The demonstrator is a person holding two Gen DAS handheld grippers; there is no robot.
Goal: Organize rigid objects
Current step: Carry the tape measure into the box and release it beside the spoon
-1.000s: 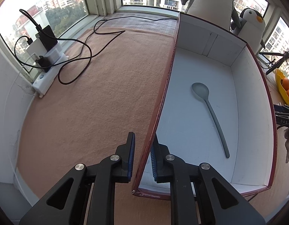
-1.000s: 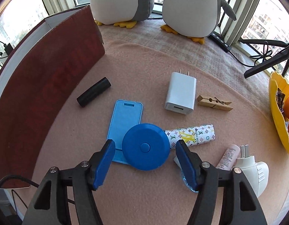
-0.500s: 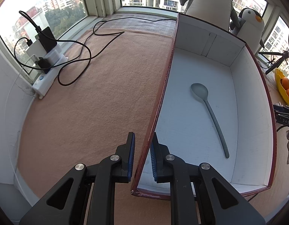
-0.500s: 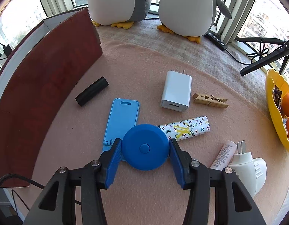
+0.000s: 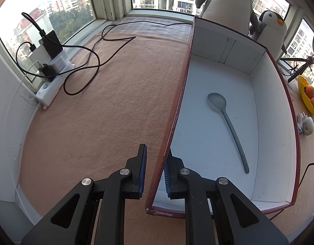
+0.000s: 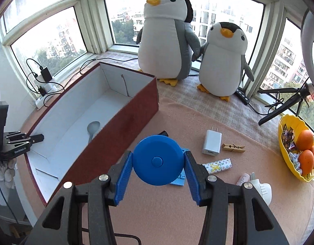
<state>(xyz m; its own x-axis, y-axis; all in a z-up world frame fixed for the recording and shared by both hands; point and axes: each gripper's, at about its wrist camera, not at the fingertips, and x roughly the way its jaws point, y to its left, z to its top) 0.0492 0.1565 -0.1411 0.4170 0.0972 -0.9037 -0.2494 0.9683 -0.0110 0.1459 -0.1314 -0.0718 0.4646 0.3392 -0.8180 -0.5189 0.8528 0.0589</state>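
Note:
A round blue tape measure hangs in the air above the peach mat, and my right gripper is shut on it, a blue pad on each side. To its left stands the red box with a white inside, where a grey spoon lies alone. My left gripper is shut on the box's near left wall, one finger outside and one inside.
On the mat right of the box lie a white charger, clothespin, patterned tube, blue stand, black cylinder, pink tube and white plug. A yellow fruit bowl, two plush penguins and a power strip with cables ring the mat.
My right gripper closed on the blue tape measure and lifted it off the mat, tilting up so the box and window came into view. The left gripper stayed on the box wall.

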